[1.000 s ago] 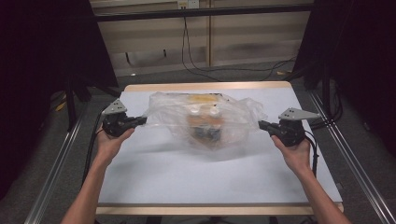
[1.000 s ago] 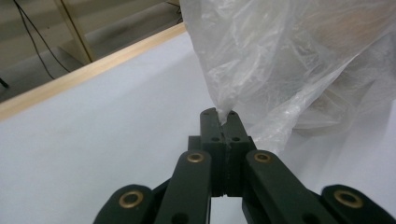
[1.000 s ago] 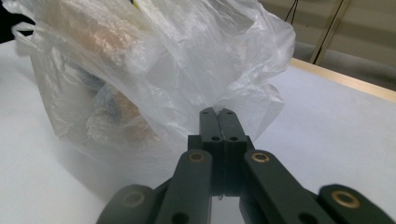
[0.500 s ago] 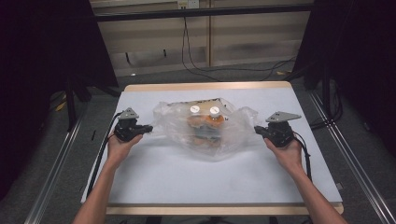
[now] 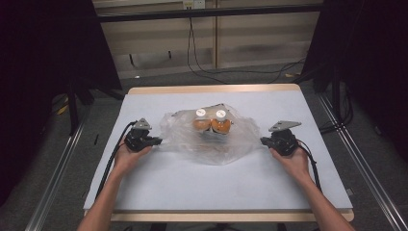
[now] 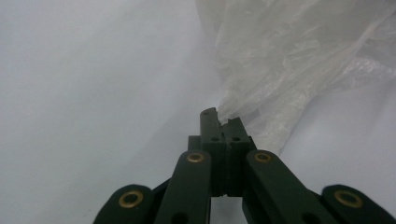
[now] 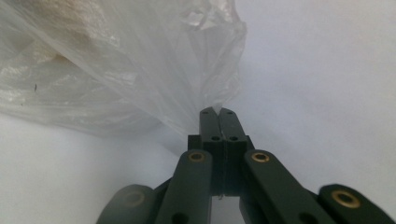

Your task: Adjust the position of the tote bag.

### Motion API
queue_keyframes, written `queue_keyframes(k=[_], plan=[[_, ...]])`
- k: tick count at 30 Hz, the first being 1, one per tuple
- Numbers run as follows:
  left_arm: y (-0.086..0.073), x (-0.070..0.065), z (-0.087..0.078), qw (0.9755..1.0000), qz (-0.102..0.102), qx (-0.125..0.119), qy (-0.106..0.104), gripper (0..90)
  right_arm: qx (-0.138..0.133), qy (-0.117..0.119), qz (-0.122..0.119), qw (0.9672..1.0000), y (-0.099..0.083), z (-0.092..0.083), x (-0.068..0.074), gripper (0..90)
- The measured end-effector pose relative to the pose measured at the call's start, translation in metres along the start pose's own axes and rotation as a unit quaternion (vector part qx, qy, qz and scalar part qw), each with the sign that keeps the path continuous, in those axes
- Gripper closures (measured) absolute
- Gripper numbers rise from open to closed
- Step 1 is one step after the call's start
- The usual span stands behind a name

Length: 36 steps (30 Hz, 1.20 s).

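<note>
A clear plastic bag [image 5: 211, 139] lies in the middle of the white table [image 5: 202, 187]. Inside it stand two orange bottles with white caps [image 5: 211, 121]. My left gripper [image 5: 159, 142] is at the bag's left edge, its jaws shut on a pinch of the plastic bag [image 6: 261, 60]. My right gripper [image 5: 262, 141] is at the bag's right edge, jaws shut on the plastic bag [image 7: 140, 70] there. The left gripper [image 6: 222, 119] and right gripper [image 7: 218, 112] both show film pinched at their tips. Both hands rest low near the tabletop.
The table has a wooden rim [image 5: 211, 89] at the far side. Black cables [image 5: 207, 67] trail on the floor behind it. Metal rails [image 5: 57, 173] run along both sides of the table, and dark curtains stand left and right.
Both grippers have come down toward the table with the bag. The bag has sunk onto the tabletop and slackened, and the two bottles now stand visible inside it.
</note>
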<state>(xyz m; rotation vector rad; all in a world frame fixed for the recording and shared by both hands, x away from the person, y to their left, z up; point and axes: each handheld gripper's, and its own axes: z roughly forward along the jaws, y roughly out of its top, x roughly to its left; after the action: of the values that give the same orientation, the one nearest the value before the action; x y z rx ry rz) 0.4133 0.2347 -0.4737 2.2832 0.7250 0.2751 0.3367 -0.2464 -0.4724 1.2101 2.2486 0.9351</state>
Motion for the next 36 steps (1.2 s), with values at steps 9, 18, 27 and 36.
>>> queue_keyframes(k=[9, 18, 27, 36], plan=[[-0.004, -0.005, 0.004, 0.9999, -0.003, 0.004, -0.013, 89.1, 0.014, 0.014, 0.006, 0.9998, -0.009, 0.007, 0.002, 90.0], [-0.005, -0.007, -0.016, 0.9988, -0.014, -0.044, -0.016, 64.8, -0.058, 0.029, 0.009, 0.9979, -0.003, -0.017, -0.001, 73.7], [-0.006, -0.018, -0.055, 0.9946, -0.008, -0.102, -0.018, 41.3, -0.124, 0.064, 0.016, 0.9901, 0.0, -0.049, 0.003, 47.1], [0.007, -0.033, -0.084, 0.9868, 0.019, -0.159, -0.02, 36.7, -0.16, 0.073, 0.006, 0.9844, 0.014, -0.07, 0.006, 36.0]])
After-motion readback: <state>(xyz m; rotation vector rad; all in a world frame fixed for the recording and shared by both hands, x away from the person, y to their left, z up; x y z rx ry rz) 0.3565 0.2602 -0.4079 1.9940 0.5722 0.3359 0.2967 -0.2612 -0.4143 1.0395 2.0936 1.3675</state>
